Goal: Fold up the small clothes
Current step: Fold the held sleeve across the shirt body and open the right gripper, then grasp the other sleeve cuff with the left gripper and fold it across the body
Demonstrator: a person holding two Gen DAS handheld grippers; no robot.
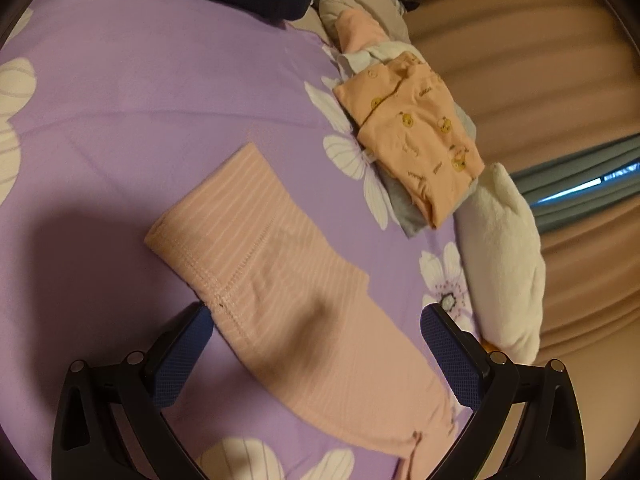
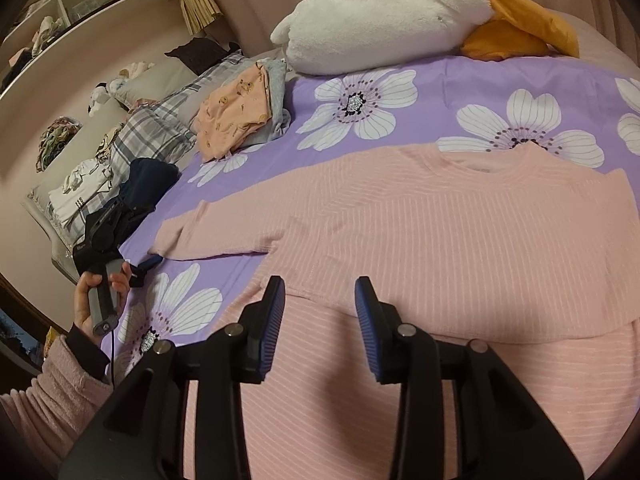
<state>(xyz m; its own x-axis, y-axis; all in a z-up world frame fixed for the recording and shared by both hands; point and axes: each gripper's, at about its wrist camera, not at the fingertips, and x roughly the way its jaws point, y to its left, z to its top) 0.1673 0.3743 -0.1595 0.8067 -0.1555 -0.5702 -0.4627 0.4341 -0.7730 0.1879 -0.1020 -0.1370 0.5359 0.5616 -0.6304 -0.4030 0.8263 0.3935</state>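
A pink striped long-sleeved shirt lies flat on the purple flowered sheet, its neck toward the far side. Its sleeve stretches out to the side, cuff at the far end. My left gripper is open wide just above that sleeve, one pad on each side and neither touching it. In the right wrist view a hand holds this left gripper by the sleeve's end. My right gripper hovers over the shirt's hem, pads apart with nothing pinched. More pink striped cloth lies under it.
A folded stack of peach printed and grey clothes sits at the sheet's edge. A white plush toy lies beside it. A dark navy garment and a plaid pillow lie at the left.
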